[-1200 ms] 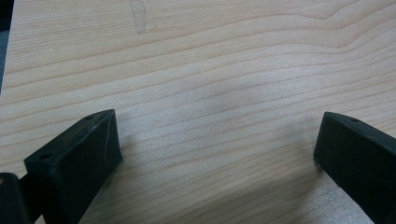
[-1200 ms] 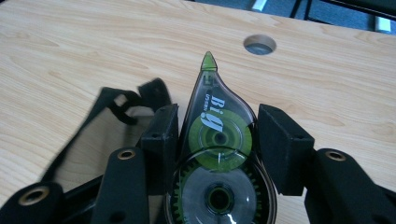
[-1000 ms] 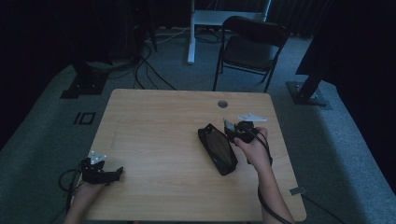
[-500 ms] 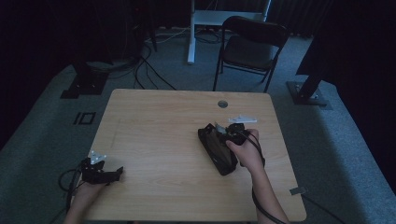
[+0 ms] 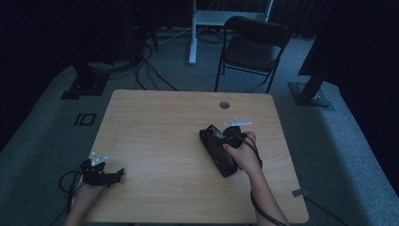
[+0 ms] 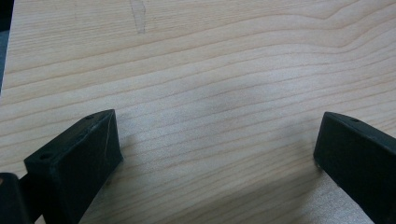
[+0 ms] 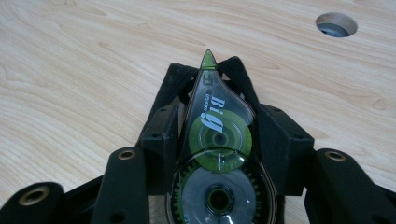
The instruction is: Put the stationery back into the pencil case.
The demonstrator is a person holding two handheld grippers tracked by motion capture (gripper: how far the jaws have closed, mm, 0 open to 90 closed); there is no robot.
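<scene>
A green and clear tape roller (image 7: 217,154) with the word "Big" on it sits between the two black jaws of the right gripper (image 7: 219,93). The jaws press on its sides and pinch it. Its pointed green tip sticks out past the jaws, above the wooden table (image 7: 70,60). A round hole (image 7: 336,24) in the table is off to the upper right.

From the high view, the right gripper (image 5: 226,136) is on the right half of the table (image 5: 160,122), with the person's right hand (image 5: 242,153) around it. A long black case (image 5: 217,150) lies flat on the table just under that hand. It is too dark there to tell if the gripper touches the case.

The left gripper (image 5: 117,175) rests near the front left edge of the table, held by the left hand (image 5: 89,190). Its two jaws are spread wide apart, with bare wood (image 6: 210,93) between them.

A black folding chair (image 5: 251,47) stands on the grey floor (image 5: 348,136) behind the table.
</scene>
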